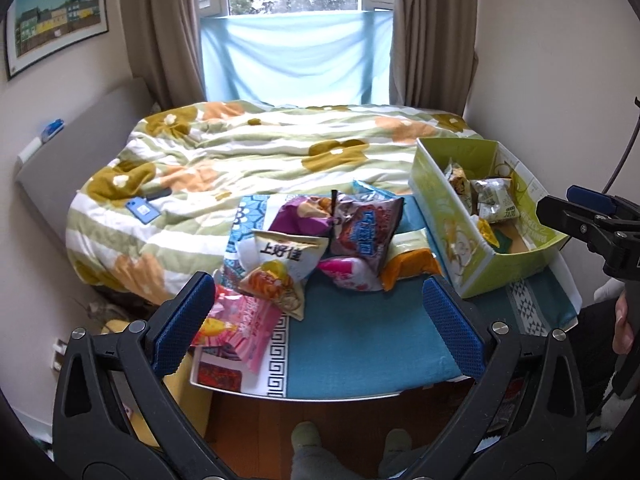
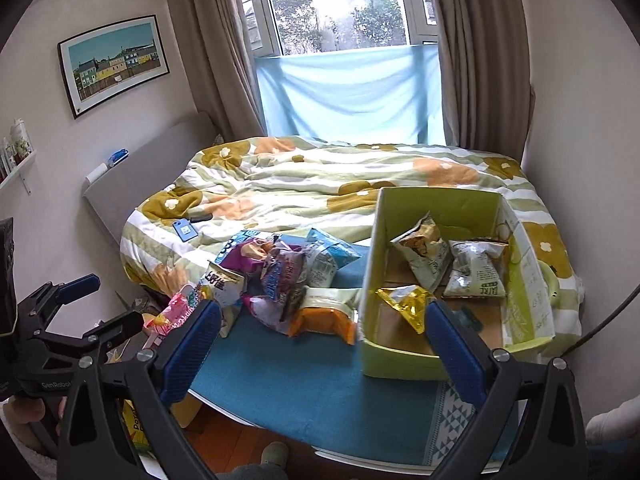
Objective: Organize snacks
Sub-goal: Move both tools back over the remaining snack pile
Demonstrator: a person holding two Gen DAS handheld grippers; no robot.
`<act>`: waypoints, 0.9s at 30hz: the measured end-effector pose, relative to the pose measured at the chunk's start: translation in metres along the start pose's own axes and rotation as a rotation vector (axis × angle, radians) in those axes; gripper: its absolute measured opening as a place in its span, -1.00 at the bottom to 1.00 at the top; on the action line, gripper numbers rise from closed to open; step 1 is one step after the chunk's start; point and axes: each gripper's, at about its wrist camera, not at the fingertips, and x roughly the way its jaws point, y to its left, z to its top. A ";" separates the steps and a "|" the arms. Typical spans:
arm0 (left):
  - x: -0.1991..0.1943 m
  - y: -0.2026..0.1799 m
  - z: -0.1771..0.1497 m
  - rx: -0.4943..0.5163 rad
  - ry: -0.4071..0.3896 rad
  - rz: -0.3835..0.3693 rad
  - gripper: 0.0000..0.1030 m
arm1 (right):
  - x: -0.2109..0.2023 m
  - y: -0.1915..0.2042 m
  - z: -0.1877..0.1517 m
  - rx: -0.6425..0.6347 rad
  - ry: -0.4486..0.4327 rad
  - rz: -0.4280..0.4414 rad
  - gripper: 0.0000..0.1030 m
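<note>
A: What surrounds the work area?

B: A bed with a flower-print quilt point(image 2: 320, 184) lies behind the desk point(image 1: 360, 344), which is covered in a teal cloth. A blue phone point(image 1: 143, 209) rests on the quilt, at about ten o'clock from the snack pile. Brown curtains point(image 2: 218, 52) frame the window, and a framed picture of coloured houses point(image 2: 114, 64) hangs on the wall at the left.

A: And the snacks?

B: A heap of bags sits mid-desk: a white chip bag point(image 1: 280, 272) in front, a purple bag point(image 1: 298, 216) behind it, a dark red-purple bag point(image 1: 366, 232) at the centre, an orange pouch point(image 1: 408, 268) on its right, a pink bag point(image 1: 236, 328) hanging over the desk's left edge. The green cardboard box point(image 2: 370, 280) stands at three o'clock of the heap, touching the orange pouch, and holds a yellow foil bag point(image 2: 406, 304) and two pale green bags point(image 2: 476, 272).

A: Where are the tools?

B: The left gripper point(image 1: 320, 320) hovers with jaws spread wide and nothing between them; the heap lies just ahead at twelve o'clock. The right gripper point(image 2: 324, 344) is likewise wide and empty, the box at one o'clock with its near corner behind the right finger point(image 2: 456, 348).
</note>
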 end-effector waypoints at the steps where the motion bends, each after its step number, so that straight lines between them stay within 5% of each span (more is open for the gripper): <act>1: 0.003 0.013 -0.001 0.001 0.004 0.001 0.99 | 0.006 0.009 0.001 -0.002 0.001 0.001 0.97; 12: 0.091 0.100 -0.029 0.074 0.101 -0.050 0.99 | 0.090 0.095 0.002 0.079 0.032 -0.002 0.97; 27: 0.201 0.097 -0.085 0.283 0.228 -0.088 0.99 | 0.218 0.142 -0.015 0.103 0.168 -0.045 0.97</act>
